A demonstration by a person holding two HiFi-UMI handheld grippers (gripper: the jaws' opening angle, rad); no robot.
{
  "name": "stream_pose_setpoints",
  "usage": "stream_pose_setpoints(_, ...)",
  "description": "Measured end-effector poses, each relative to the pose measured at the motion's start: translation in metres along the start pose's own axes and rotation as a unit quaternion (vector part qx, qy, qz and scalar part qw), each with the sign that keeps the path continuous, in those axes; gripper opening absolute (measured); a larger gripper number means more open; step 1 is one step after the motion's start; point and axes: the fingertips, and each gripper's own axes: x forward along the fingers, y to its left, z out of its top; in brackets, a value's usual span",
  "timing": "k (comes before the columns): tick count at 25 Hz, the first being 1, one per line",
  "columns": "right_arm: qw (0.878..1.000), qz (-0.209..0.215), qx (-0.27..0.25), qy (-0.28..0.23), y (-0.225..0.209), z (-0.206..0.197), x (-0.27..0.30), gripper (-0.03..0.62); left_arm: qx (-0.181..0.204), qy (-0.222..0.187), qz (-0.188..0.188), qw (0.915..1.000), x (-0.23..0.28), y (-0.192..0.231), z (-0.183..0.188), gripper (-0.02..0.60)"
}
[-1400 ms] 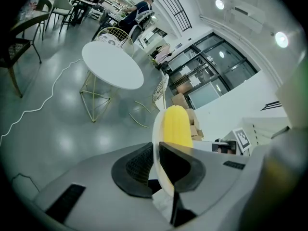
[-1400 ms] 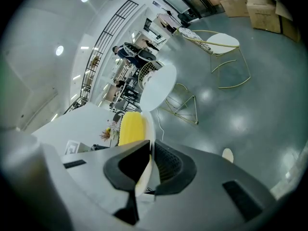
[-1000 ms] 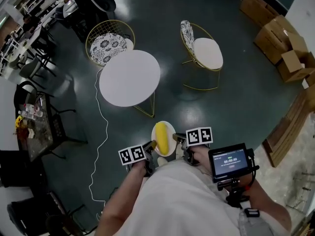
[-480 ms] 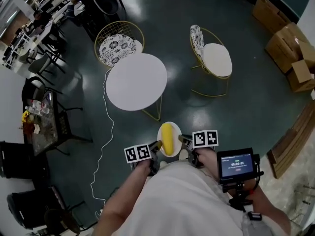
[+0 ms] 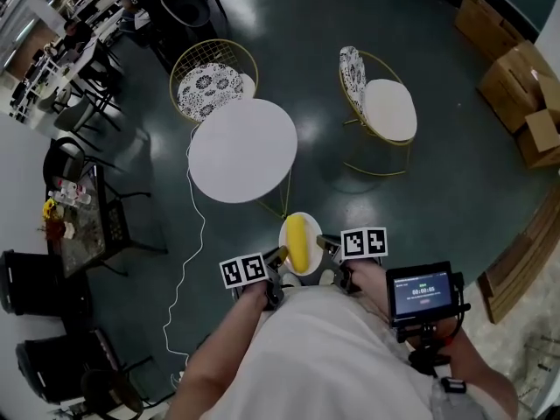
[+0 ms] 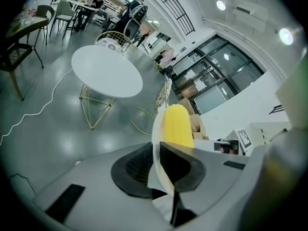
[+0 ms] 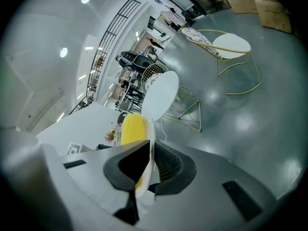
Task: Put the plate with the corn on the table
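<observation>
**Plate (image 5: 313, 239) held on both sides, short of the worktop**

Head view: the plate hangs in the air close in front of the person's body, over the dark floor (image 5: 420, 191) and not yet above the round white worktop (image 5: 242, 150). The corn (image 5: 297, 241) lies along the plate, its long axis pointing away from the person and roughly toward the worktop's near edge. The left gripper (image 5: 278, 256) has the plate's left rim and the right gripper (image 5: 324, 245) the right rim, so neither is nearer; they mirror each other. The worktop sits straight ahead, a little to the left, with two wire chairs (image 5: 213, 81) beyond it and a white cable (image 5: 188, 261) trailing on the floor beside it.

Left gripper view: the jaws are clamped on the plate's thin edge, seen end-on, with the corn standing just past them. The worktop shows ahead and to the left, well apart from the plate.

Right gripper view: the jaws pinch the opposite rim in the same way, the corn on the far side of it, the worktop ahead.

To my eye the plate has to travel forward and slightly left, kept level so the corn doesn't roll.
</observation>
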Motion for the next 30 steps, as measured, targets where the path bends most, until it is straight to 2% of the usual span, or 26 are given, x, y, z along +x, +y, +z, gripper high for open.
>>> stream_pose_setpoints(11,1.000,-0.006,0.004,0.003,-0.002,0.023,0.027,0.037,-0.007,0.005,-0.003,1.0000,0.013,0.019,0.029,0.046)
stream_pose_setpoints(30,0.997,-0.045,0.038,-0.046,-0.007,0.118,0.065,0.037,0.029,0.054,-0.038,0.9974,0.064,0.022,0.136,0.046)
